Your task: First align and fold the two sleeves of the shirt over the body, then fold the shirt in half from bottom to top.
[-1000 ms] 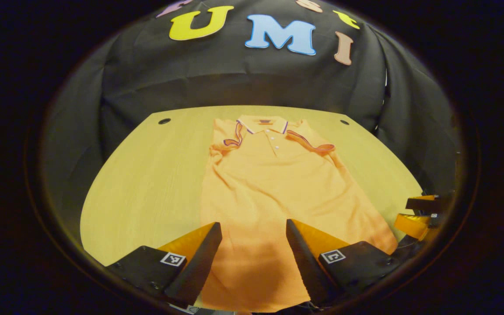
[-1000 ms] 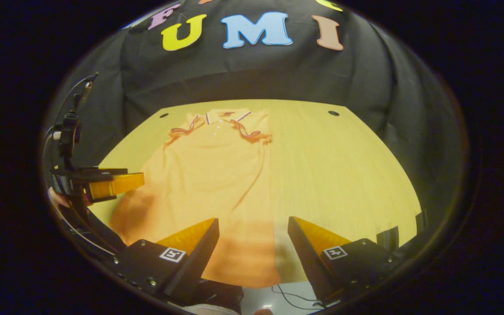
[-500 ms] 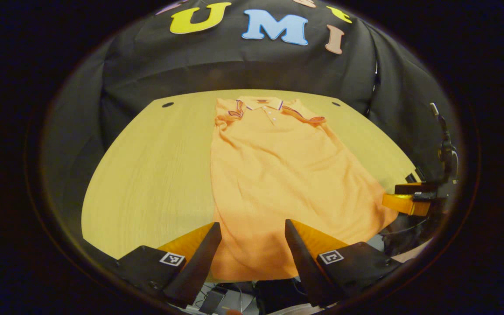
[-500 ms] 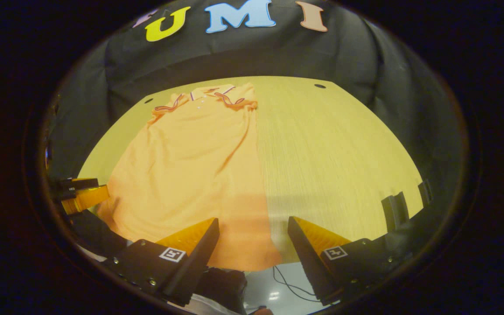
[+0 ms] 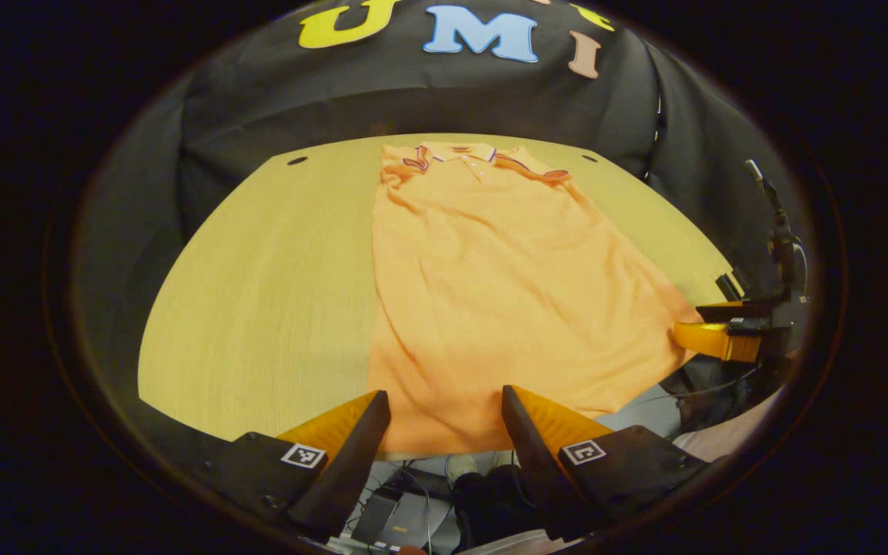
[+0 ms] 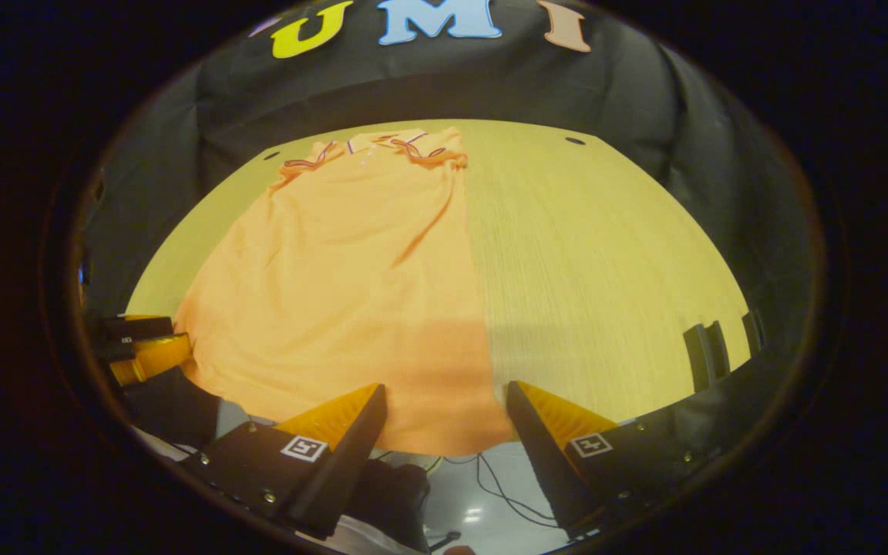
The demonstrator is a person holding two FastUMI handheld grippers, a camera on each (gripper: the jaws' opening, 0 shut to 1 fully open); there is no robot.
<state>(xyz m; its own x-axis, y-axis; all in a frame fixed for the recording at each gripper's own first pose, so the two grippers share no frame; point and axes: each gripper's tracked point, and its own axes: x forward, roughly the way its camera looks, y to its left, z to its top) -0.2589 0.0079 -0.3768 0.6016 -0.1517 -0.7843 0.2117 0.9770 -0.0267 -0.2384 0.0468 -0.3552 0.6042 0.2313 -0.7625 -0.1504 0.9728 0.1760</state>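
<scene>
Black cloth hangs behind a pale wooden table (image 5: 259, 293) that spans both views. On it lies the orange shirt (image 5: 490, 285), flat and lengthwise — collar (image 5: 455, 153) at the far edge, hem (image 5: 444, 443) at the near edge, which it slightly overhangs. Both sleeves (image 6: 428, 152) are already folded in over the chest, their dark trim showing beside the collar. The left gripper (image 5: 444, 420) sits at the near edge with its fingers spread wide, the hem between them and nothing held. The right gripper (image 6: 444, 416) does likewise at the hem's right corner — fingers wide, empty. Cables (image 6: 490, 493) lie on the floor below the table edge.
</scene>
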